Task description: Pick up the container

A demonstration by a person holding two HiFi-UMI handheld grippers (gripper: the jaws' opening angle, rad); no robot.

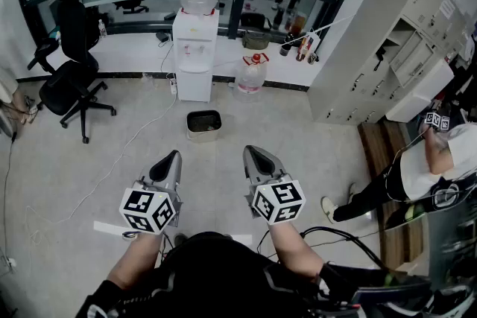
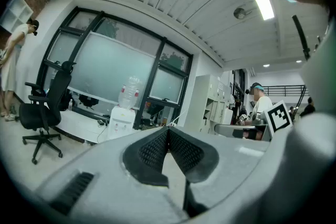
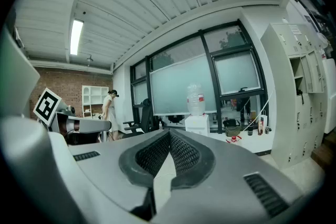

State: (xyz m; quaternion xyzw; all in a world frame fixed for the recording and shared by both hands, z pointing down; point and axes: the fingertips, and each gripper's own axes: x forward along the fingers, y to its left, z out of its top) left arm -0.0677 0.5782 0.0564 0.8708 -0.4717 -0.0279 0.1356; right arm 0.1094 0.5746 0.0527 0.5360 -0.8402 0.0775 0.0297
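A small dark square container (image 1: 203, 124) sits on the floor in front of a white water dispenser (image 1: 195, 48). My left gripper (image 1: 174, 156) is held low at the left, shut, with nothing between its jaws. My right gripper (image 1: 248, 152) hangs beside it at the right, also shut and empty. Both tips point toward the container and stay well short of it. In the left gripper view the left gripper (image 2: 168, 129) shows its pads pressed together; the right gripper (image 3: 169, 134) looks the same in its own view. Neither gripper view shows the container.
A water jug (image 1: 251, 74) stands right of the dispenser. A black office chair (image 1: 71, 86) is at the left, grey lockers (image 1: 373, 48) at the right. A person (image 1: 425, 175) crouches at the right edge. Cables trail over the floor (image 1: 89, 160).
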